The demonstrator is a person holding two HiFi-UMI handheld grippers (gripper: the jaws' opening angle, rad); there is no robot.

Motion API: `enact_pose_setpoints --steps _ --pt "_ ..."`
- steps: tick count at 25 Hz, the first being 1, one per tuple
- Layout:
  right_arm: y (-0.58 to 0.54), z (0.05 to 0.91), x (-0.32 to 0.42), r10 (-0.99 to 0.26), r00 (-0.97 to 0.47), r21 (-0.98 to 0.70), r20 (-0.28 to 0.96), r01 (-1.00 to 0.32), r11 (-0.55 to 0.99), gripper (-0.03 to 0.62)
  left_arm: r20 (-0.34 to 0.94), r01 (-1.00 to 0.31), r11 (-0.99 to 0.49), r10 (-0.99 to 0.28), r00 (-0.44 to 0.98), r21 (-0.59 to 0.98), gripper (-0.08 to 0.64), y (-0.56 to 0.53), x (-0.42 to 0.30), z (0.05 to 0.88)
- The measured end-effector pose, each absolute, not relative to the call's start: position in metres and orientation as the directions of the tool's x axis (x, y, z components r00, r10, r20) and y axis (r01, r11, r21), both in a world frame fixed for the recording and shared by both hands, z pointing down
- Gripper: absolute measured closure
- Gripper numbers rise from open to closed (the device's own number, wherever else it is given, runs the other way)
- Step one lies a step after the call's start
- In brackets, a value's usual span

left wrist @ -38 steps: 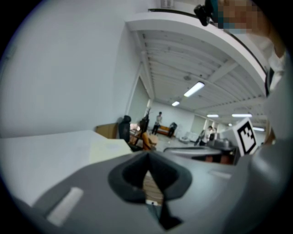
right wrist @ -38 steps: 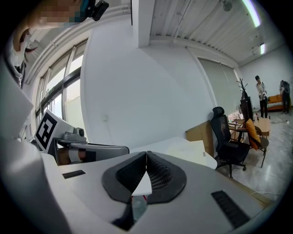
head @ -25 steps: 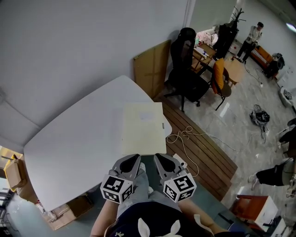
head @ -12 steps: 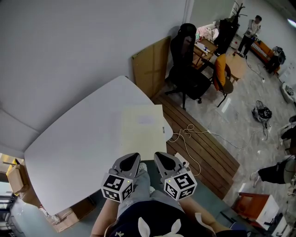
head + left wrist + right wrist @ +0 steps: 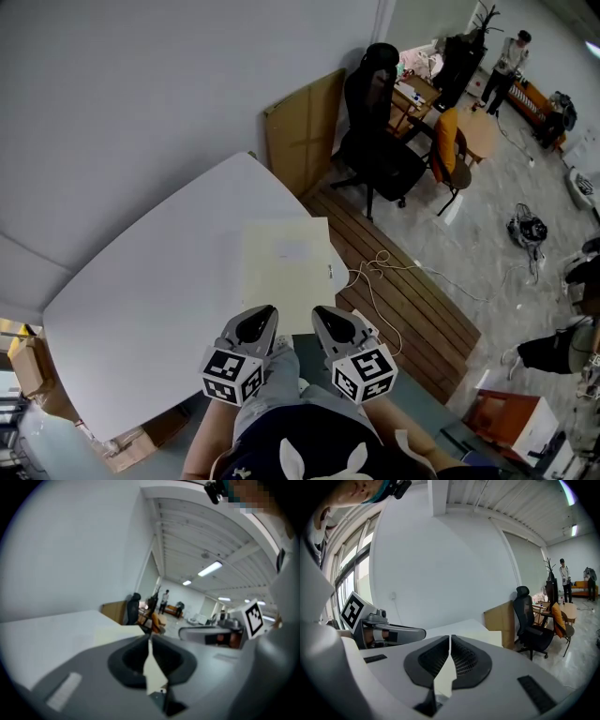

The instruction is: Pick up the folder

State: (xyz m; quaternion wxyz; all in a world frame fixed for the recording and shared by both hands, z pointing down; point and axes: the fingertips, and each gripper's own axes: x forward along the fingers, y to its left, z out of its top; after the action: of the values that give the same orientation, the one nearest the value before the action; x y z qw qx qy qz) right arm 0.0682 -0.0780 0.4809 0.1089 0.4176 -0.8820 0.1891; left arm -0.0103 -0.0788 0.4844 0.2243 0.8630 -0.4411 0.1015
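Observation:
A pale yellow folder (image 5: 286,267) lies flat on the white table (image 5: 150,281), near its right-hand edge. My left gripper (image 5: 259,316) hovers at the folder's near edge, jaws shut and empty. My right gripper (image 5: 323,317) sits beside it, also shut and empty, over the folder's near right corner. In the left gripper view the shut left gripper (image 5: 149,637) points along the folder (image 5: 117,632). The right gripper view shows the shut right gripper (image 5: 450,638) with the folder (image 5: 494,638) beyond it.
A cardboard sheet (image 5: 302,131) leans on the wall past the table. A black office chair (image 5: 380,141) stands to its right. A white cable (image 5: 380,272) lies on the wooden floor strip beside the table. Boxes (image 5: 141,431) sit under the table's near end. A person (image 5: 506,61) stands far off.
Both grippers have edged forward toward the folder's near edge, staying shut. The folder has not moved.

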Motion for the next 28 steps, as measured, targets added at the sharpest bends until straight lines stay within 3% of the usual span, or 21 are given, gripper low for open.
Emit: enact_pose_setpoints --steps 14,18,28 --pt "-0.114 0.495 0.067 -0.69 -0.606 -0.239 0.396 -0.794 0.559 0.578 0.399 -0.795 -0.525 -0.687 0.607 0.305 0.438 -0.118 -0.015 0.497" --pt "-0.123 0.499 0.066 -0.683 -0.601 -0.242 0.416 -0.797 0.554 0.516 0.403 -0.793 -0.529 -0.684 0.609 0.302 0.419 -0.127 -0.019 0.498" --pt "-0.144 0.507 0.066 -0.69 -0.574 -0.226 0.441 -0.815 0.533 0.482 0.41 -0.791 -0.536 -0.677 0.612 0.295 0.376 -0.151 -0.031 0.503"
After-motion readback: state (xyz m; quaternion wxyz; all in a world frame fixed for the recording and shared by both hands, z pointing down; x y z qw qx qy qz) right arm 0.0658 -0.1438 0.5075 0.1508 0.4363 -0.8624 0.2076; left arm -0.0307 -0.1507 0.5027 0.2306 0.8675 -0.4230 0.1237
